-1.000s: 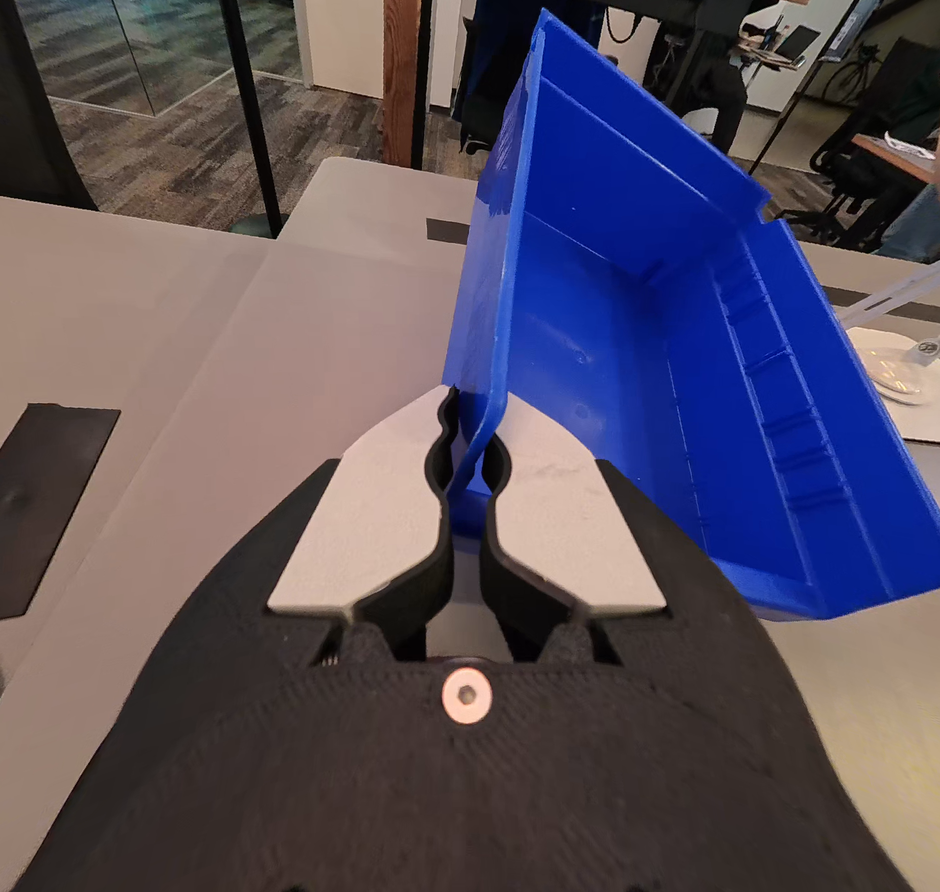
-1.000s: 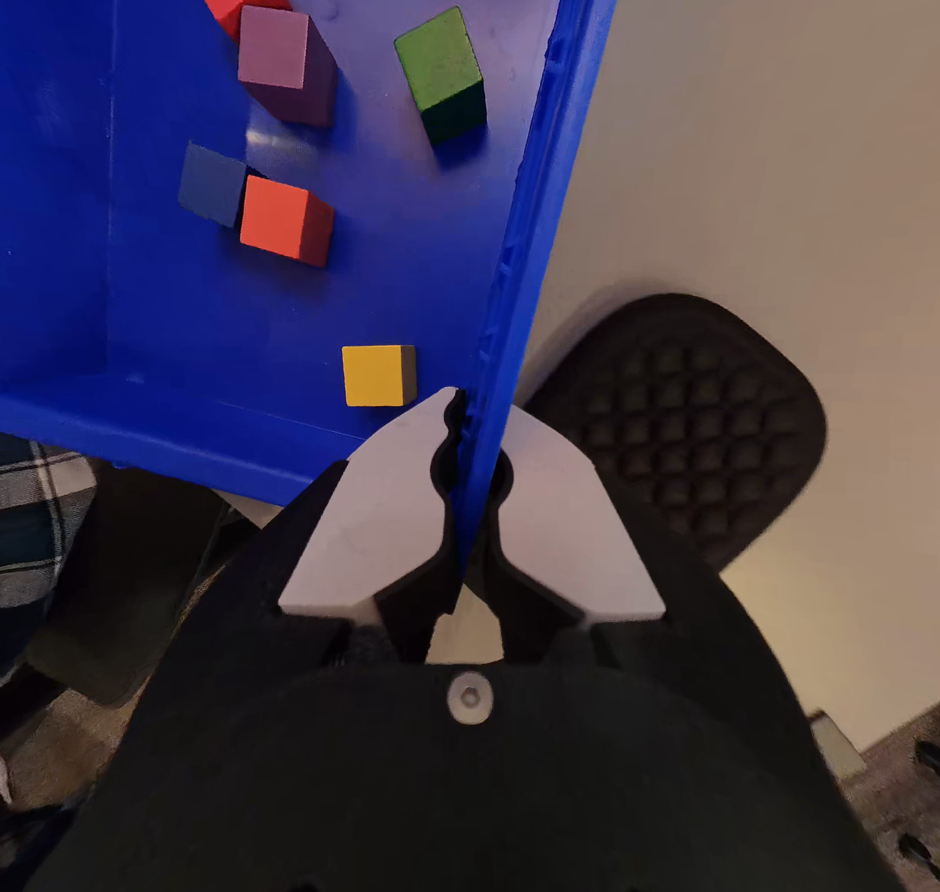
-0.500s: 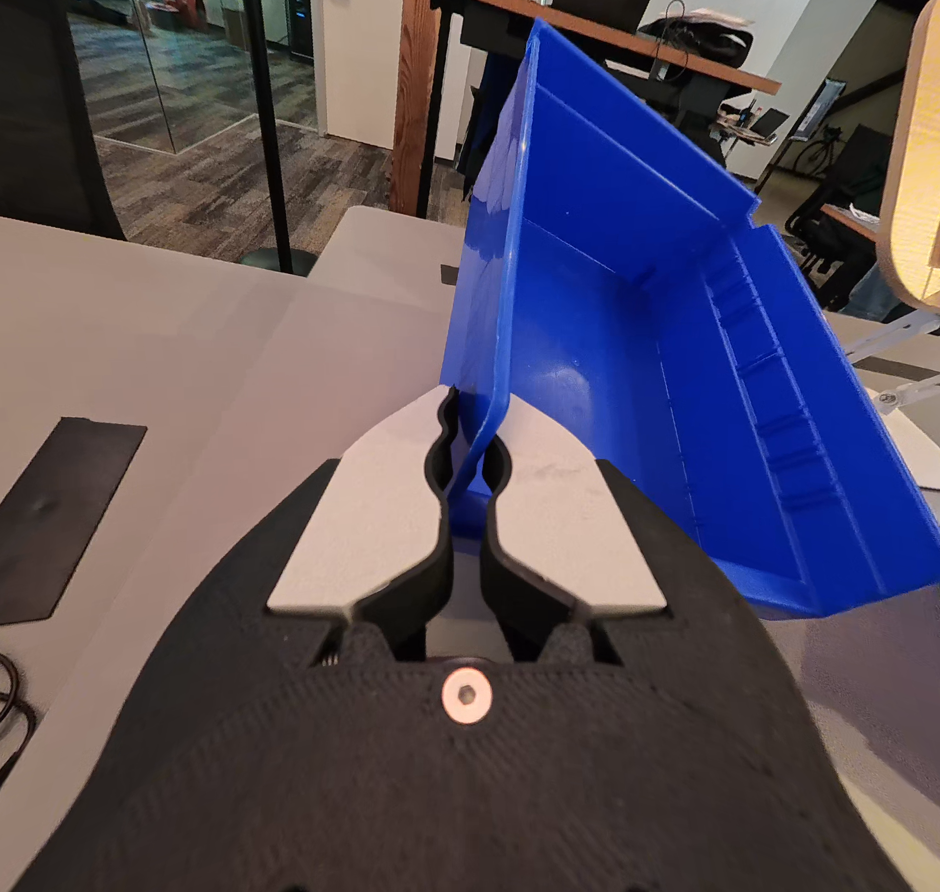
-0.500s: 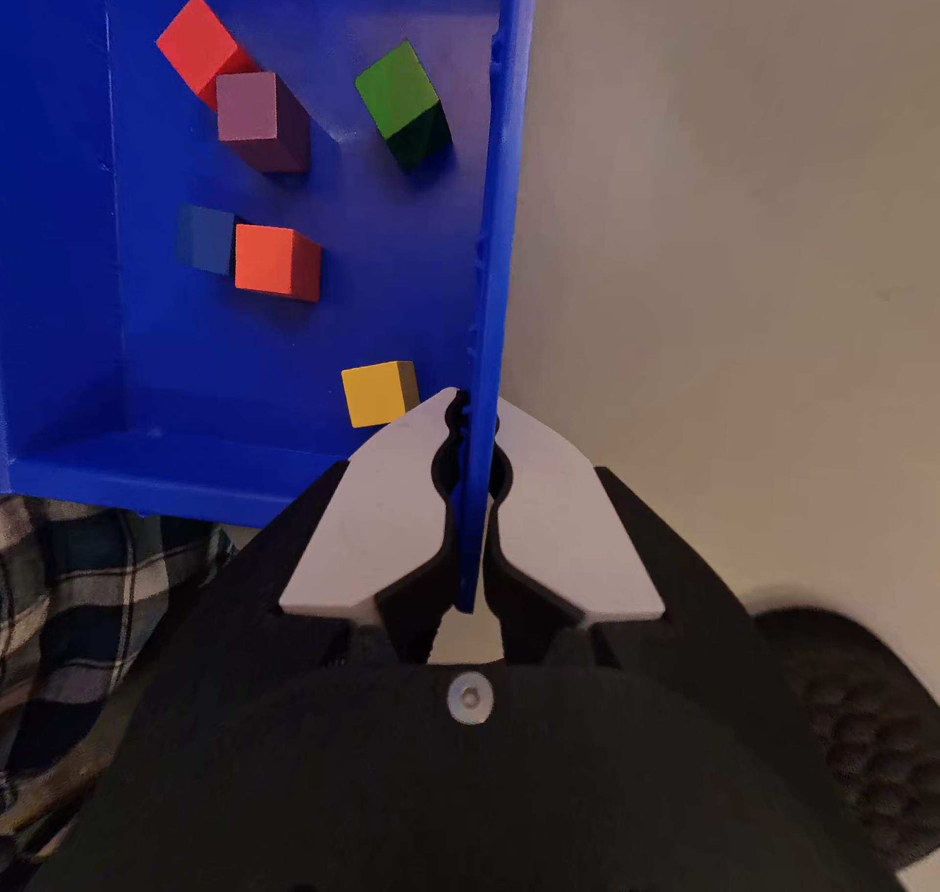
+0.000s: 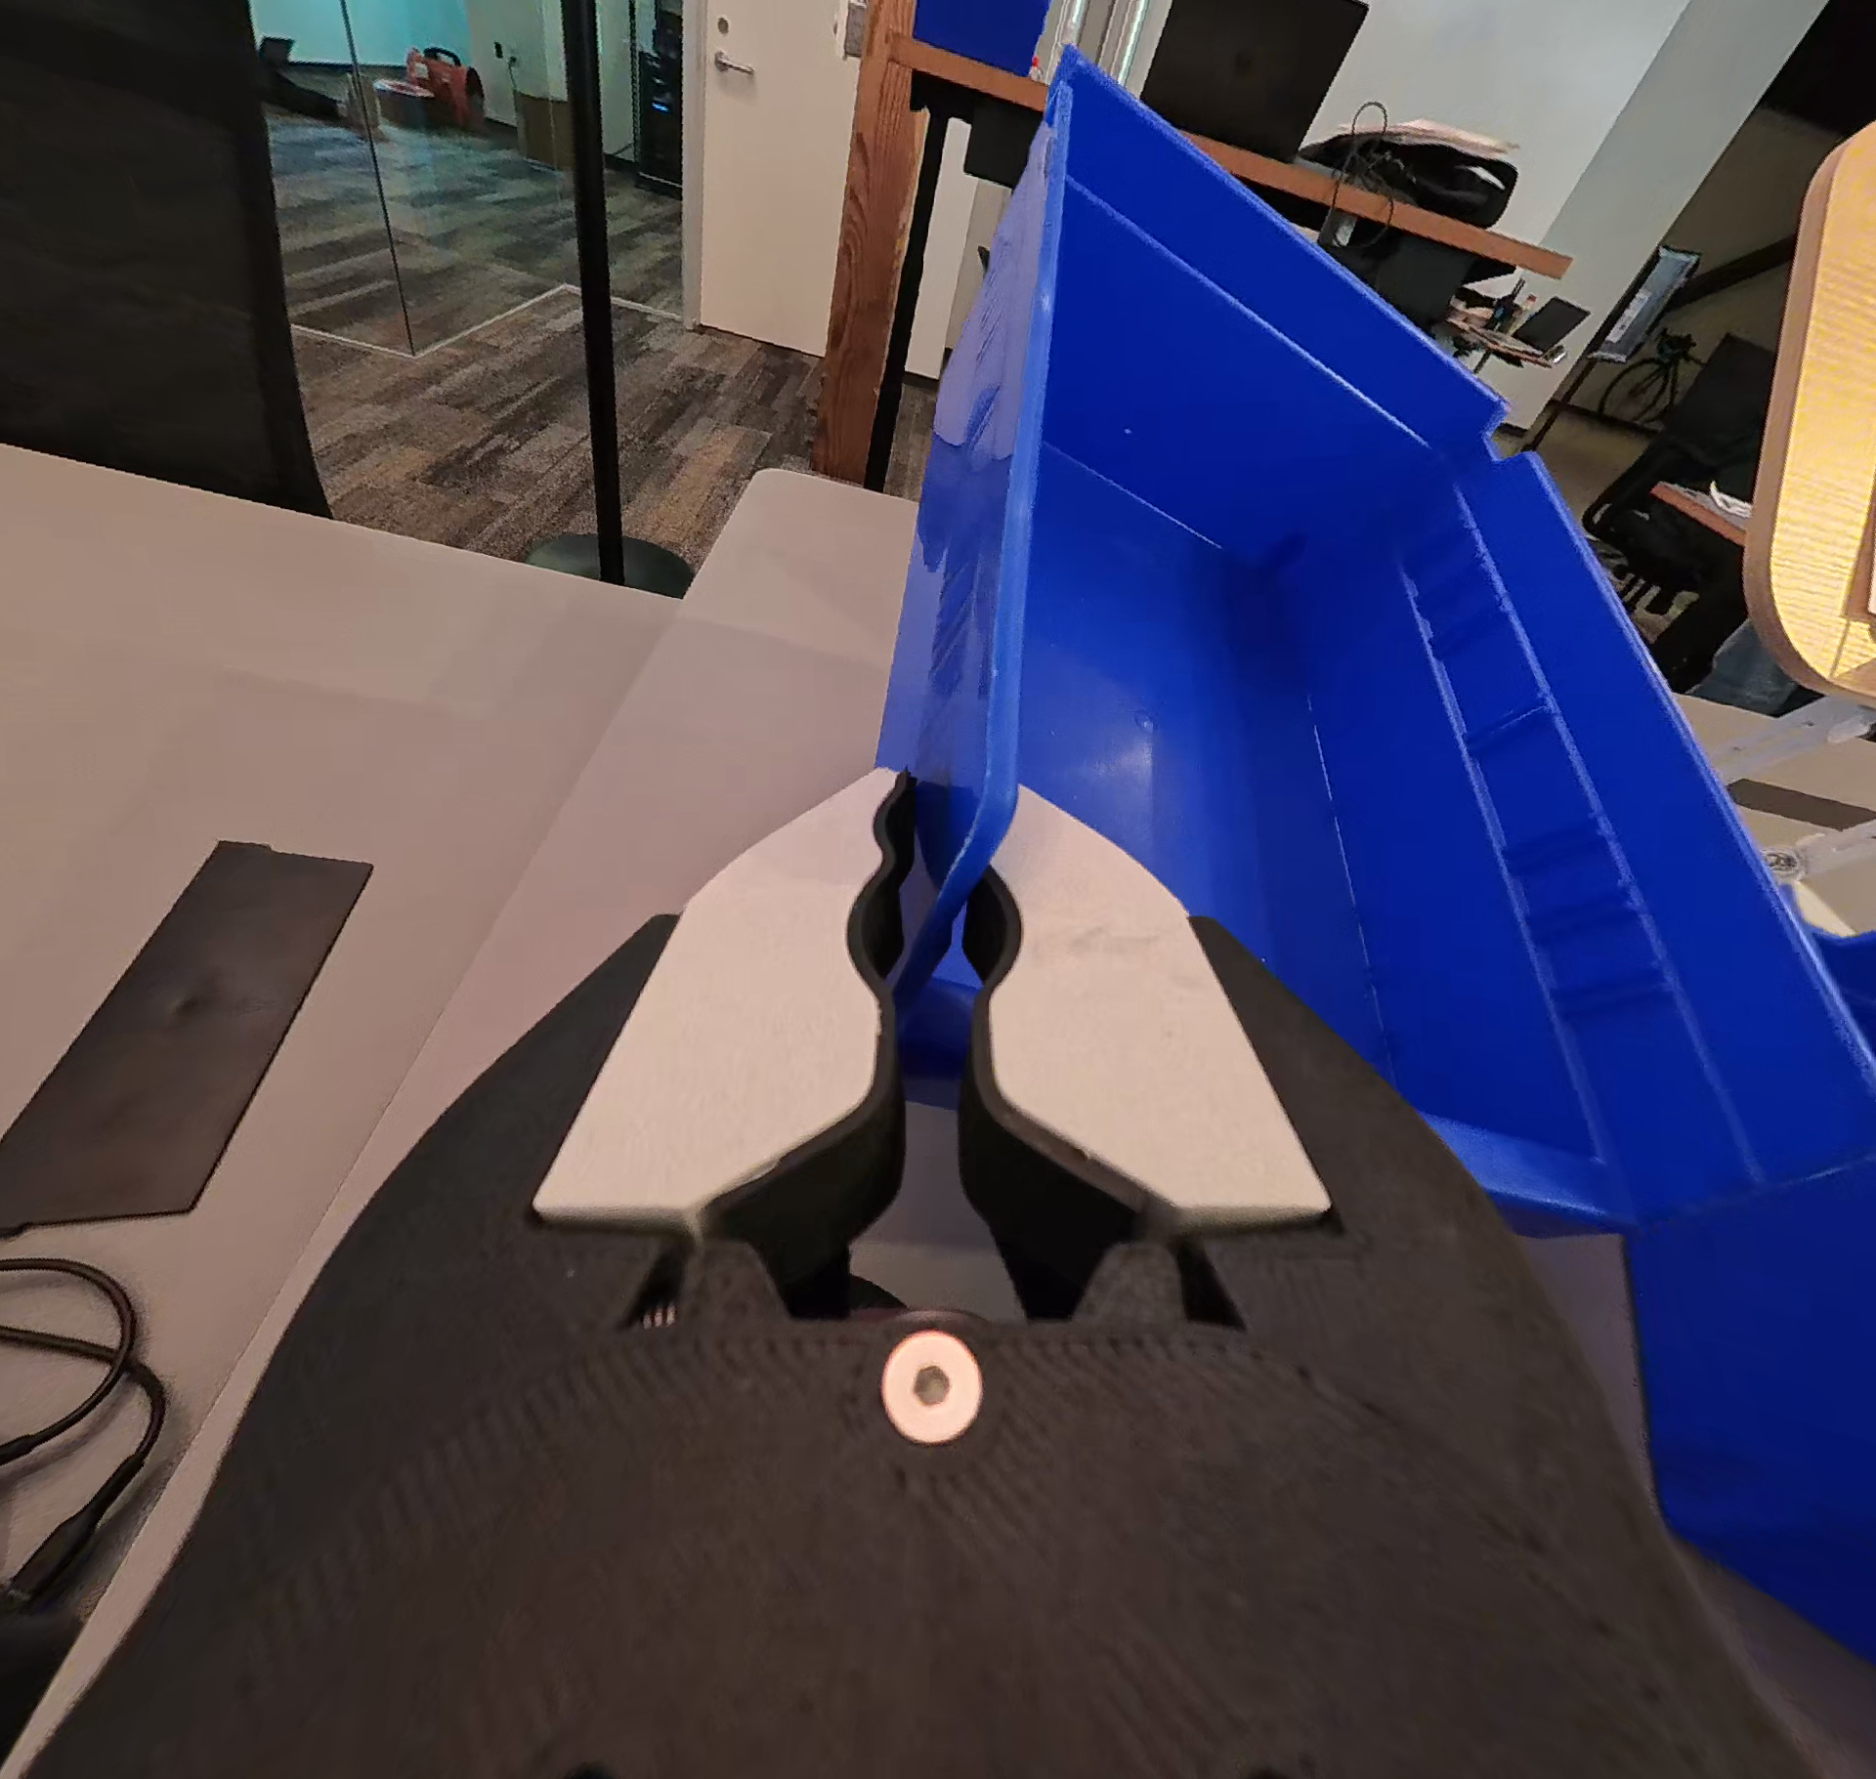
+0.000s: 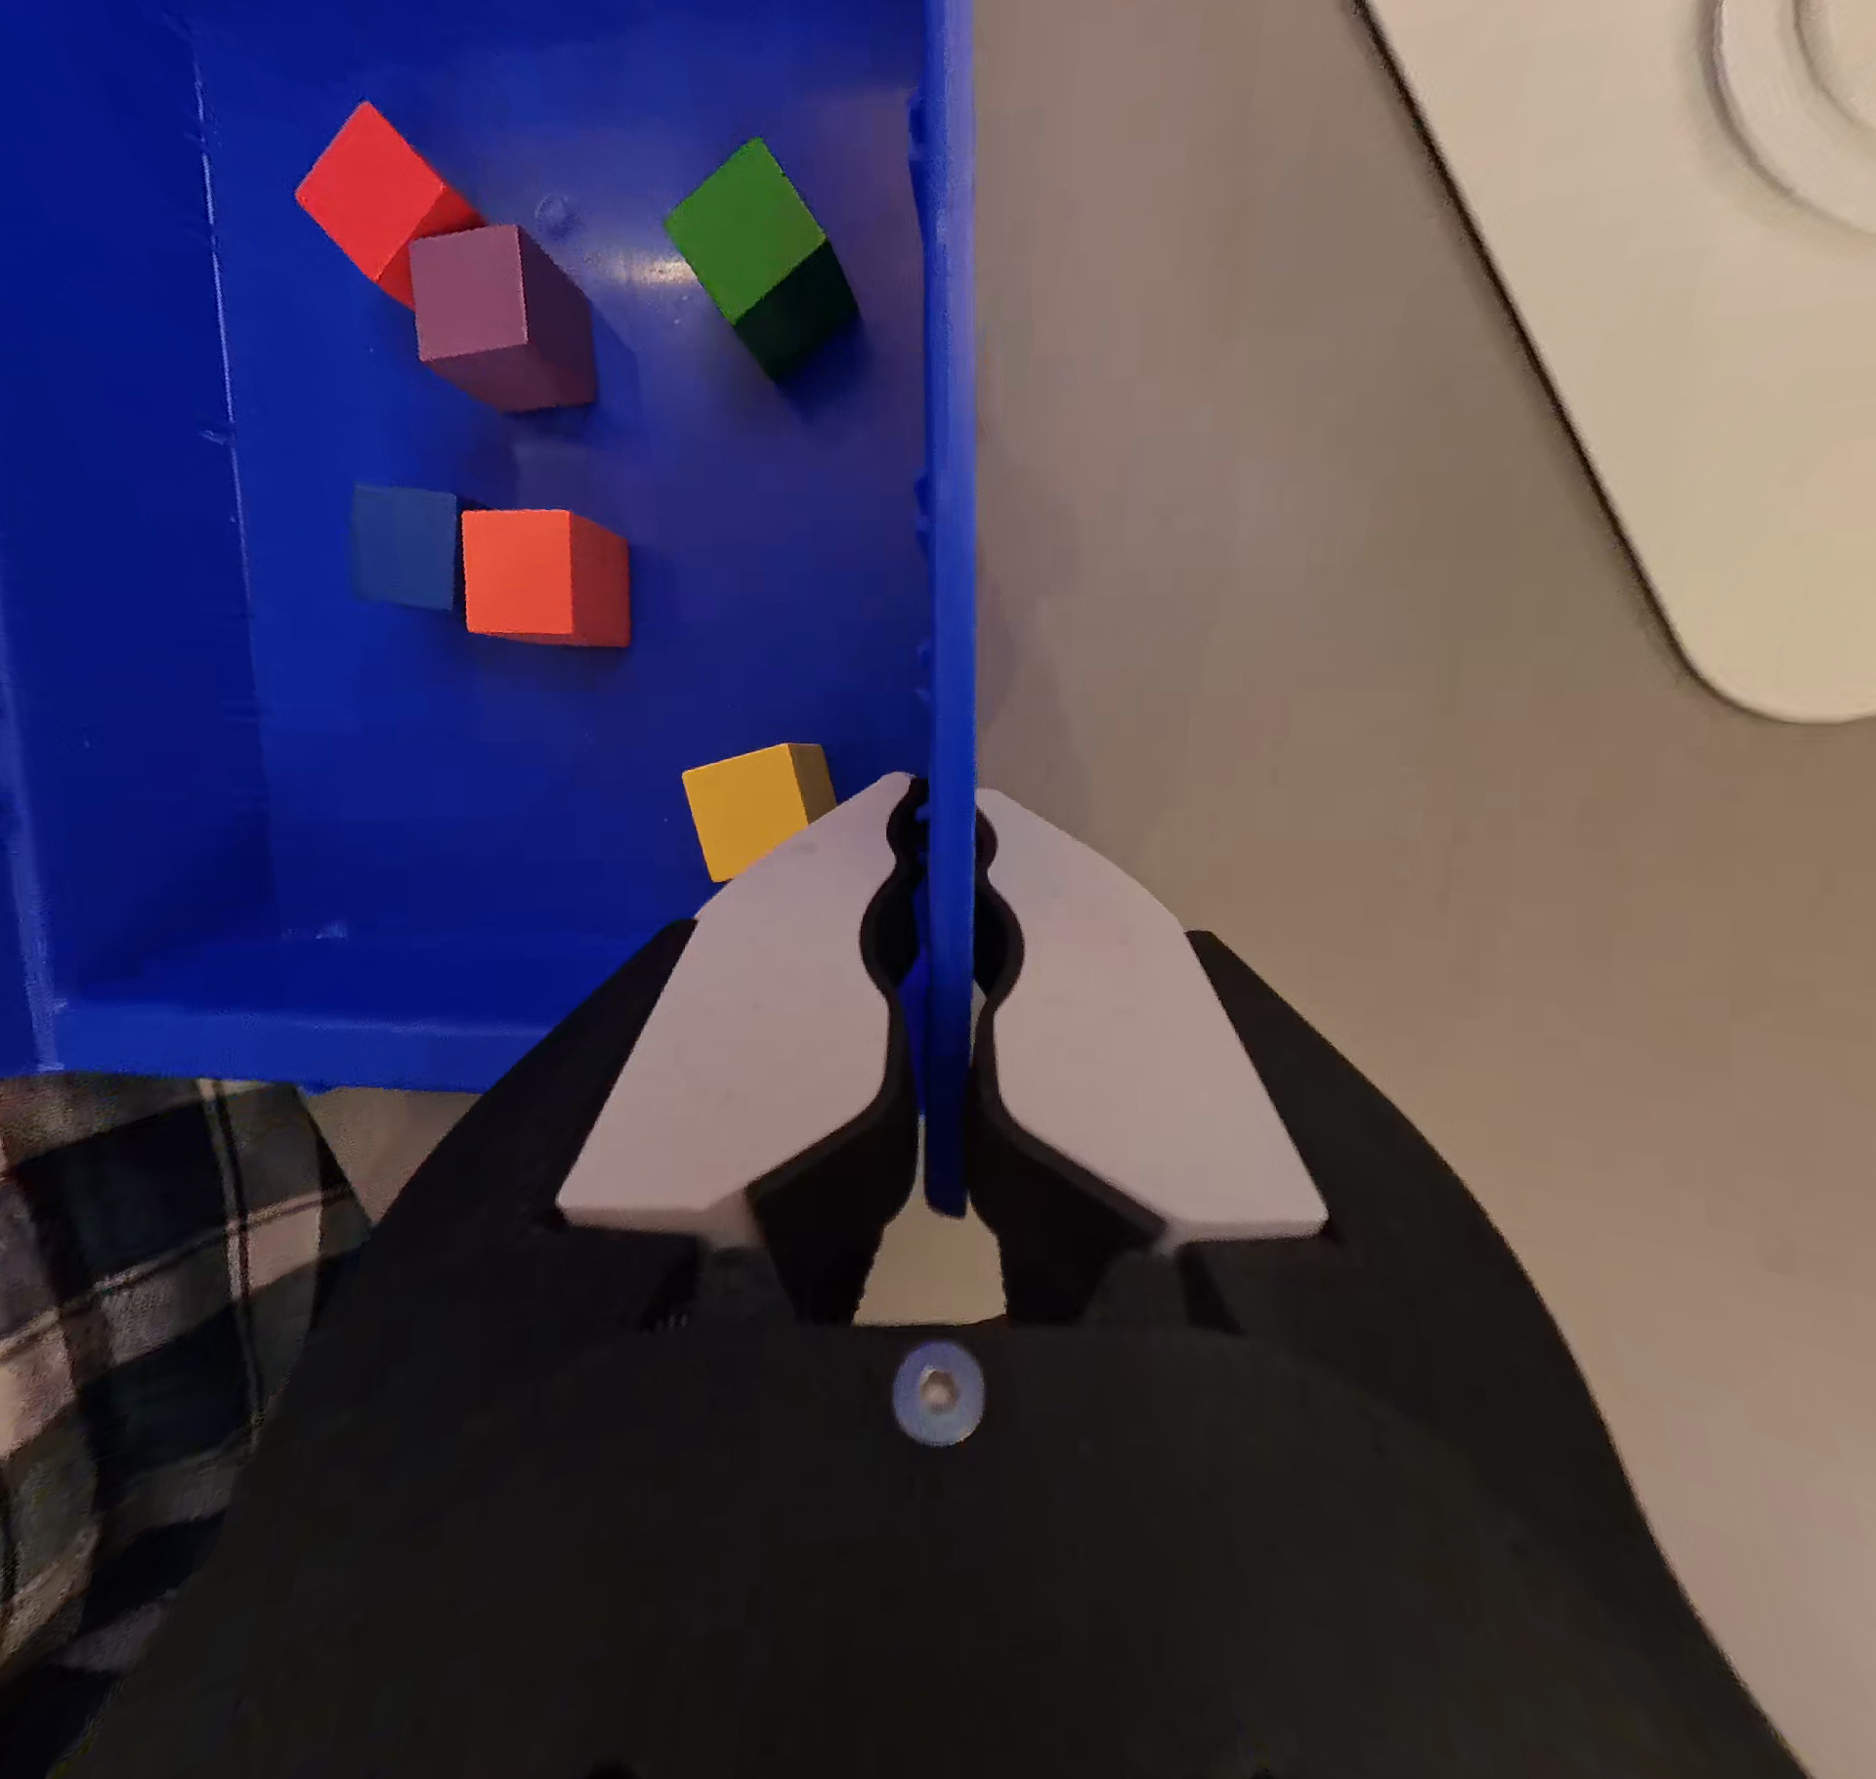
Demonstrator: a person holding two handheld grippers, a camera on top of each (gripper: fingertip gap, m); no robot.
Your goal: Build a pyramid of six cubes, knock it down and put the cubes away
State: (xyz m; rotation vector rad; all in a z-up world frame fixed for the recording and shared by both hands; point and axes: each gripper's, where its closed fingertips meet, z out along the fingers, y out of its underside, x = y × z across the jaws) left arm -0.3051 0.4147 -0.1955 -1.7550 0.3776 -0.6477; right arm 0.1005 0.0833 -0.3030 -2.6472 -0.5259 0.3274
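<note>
grey table (image 5: pixel 305 675) | black flat plate (image 5: pixel 183 1030) lying on it, left | black cable (image 5: pixel 91 1405) at left edge | wooden post (image 5: pixel 863 208) and closed laptop (image 5: pixel 1259 45) on desk behind | plaid cloth (image 6: pixel 132 1324) below table edge

We see a pale grey, smooth tabletop (image 5: pixel 305 675) made of sections that meet at faint seams. At its left side a flat black rectangular sheet (image 5: pixel 173 1030) lies directly on it, and a thin black cable (image 5: pixel 91 1426) curls beside the near edge. In the right wrist view the same grey surface (image 6: pixel 1320 614) carries a white, round-cornered flat board (image 6: pixel 1584 360) at the far right. The tilted blue plastic bin (image 5: pixel 1269 715) hangs over the table; we cannot tell whether it touches.
</note>
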